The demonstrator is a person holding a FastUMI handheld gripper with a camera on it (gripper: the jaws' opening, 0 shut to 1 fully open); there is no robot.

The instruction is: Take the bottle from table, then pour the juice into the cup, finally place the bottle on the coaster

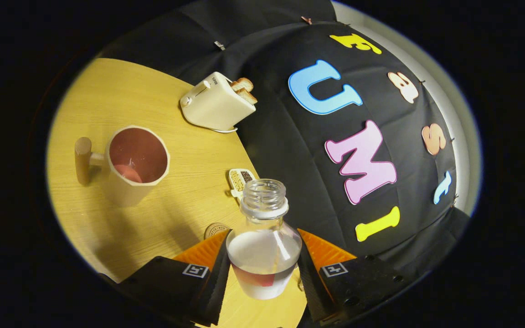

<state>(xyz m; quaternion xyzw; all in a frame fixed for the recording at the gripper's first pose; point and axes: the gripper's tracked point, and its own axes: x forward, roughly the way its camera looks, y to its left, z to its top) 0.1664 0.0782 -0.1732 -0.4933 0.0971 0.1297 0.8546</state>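
Jaws closed on the bottle (263, 255), one finger pressing each side of its body; gripper (262, 269) carries it clear of the tabletop (153, 218). Bottle uncapped, tilted only slightly, clear liquid in the lower part. Take step: done. Just beyond the left finger, a round disc, likely the coaster (213, 229), partly hidden. Farther off, the cup (137, 164), well apart from the bottle's mouth; whether it holds liquid I cannot tell. Toaster (217, 102) at the far edge. Pour judged pending or done; placing left.
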